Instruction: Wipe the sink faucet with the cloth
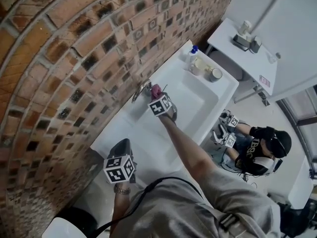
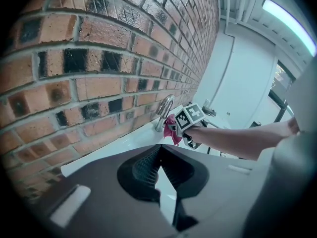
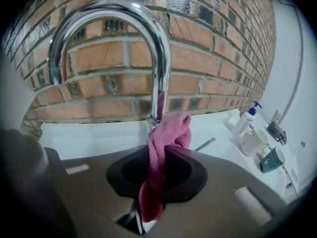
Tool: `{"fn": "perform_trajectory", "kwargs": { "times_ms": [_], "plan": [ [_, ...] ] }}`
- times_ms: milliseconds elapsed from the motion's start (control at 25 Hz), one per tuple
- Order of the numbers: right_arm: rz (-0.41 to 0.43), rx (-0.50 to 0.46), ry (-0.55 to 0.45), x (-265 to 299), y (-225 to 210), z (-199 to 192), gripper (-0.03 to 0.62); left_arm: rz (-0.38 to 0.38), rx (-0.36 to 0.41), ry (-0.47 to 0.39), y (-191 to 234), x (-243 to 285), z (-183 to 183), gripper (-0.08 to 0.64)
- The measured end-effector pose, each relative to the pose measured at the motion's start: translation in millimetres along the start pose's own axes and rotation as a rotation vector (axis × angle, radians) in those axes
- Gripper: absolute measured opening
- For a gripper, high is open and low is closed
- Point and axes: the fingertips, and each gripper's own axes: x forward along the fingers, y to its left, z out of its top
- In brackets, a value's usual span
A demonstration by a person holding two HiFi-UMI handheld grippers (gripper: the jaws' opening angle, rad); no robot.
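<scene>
Wiping under way: the right gripper (image 3: 157, 155), jaws clamped on a pink cloth (image 3: 168, 130), presses it against the chrome gooseneck faucet (image 3: 159, 58) spout tip at twelve o'clock. Next, probably sweep up the curve. The left gripper (image 2: 159, 150), jaws together and empty, hangs at seven o'clock over the sink (image 1: 148, 133). The faucet's base is hidden

Brick wall (image 1: 59, 58) ahead of me. Pump bottle (image 1: 192, 54), cream cup (image 1: 198, 66) and dark mug (image 1: 215, 74) stand close together on my right. White side table (image 1: 233, 48) beyond them. Person in a cap (image 1: 257, 150) crouches nearby.
</scene>
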Motion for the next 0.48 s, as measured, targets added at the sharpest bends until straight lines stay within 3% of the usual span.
{"fn": "perform_trajectory", "kwargs": {
  "times_ms": [120, 200, 240, 320, 400, 480],
  "plan": [
    [0.140, 0.012, 0.143, 4, 25, -40, 0.060, -0.005, 0.000, -0.002, -1, 1, -1, 0.020],
    [0.186, 0.086, 0.255, 3, 31, -77, 0.061, -0.013, 0.003, 0.000, -5, 0, -2, 0.020],
    [0.198, 0.116, 0.260, 0, 34, -87, 0.061, -0.015, 0.005, 0.002, -6, -1, -2, 0.020],
    [0.253, 0.139, 0.151, -8, 47, -72, 0.061, -0.015, 0.009, 0.002, -7, -3, -2, 0.020],
    [0.272, 0.112, -0.009, -9, 52, -27, 0.061, -0.011, 0.005, -0.002, -4, -2, 0, 0.020],
    [0.264, 0.069, -0.064, -2, 52, 4, 0.061, -0.010, 0.001, -0.003, -3, -1, 2, 0.020]
  ]
}}
